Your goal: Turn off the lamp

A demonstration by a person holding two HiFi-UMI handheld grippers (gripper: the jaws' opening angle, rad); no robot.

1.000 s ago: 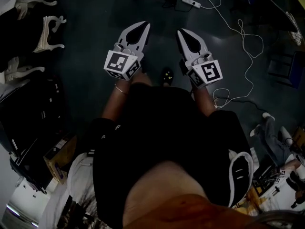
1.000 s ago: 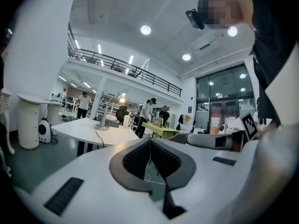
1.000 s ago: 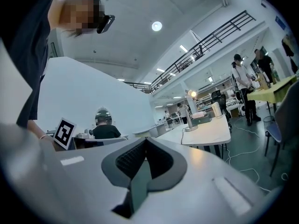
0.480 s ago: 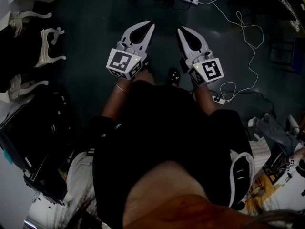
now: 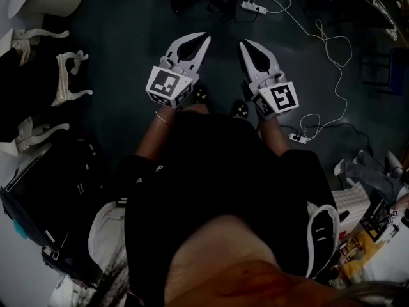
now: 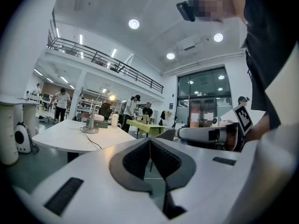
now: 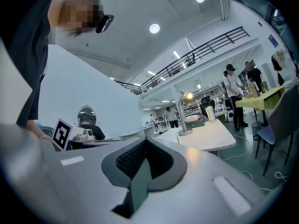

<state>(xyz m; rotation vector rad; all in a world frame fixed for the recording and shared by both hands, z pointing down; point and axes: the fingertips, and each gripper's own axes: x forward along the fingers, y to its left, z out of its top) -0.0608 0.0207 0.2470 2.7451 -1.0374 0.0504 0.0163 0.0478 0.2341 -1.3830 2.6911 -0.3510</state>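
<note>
Approach step, as judged: the lit lamp (image 6: 93, 119) is being shown near the tabletop's (image 6: 60, 136) far edge, well apart from the left gripper (image 6: 150, 141) and right gripper (image 7: 145, 141), both being held closed and empty; a reach toward it is being required next.

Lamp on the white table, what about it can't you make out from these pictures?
Switch: the lamp is too small and far off in the left gripper view, and the lamp in the right gripper view is no clearer.
Plug: in the left gripper view the cable runs behind the left hand-held gripper, which hides its end.
Head view: the lamp is out of frame altogether.
</note>
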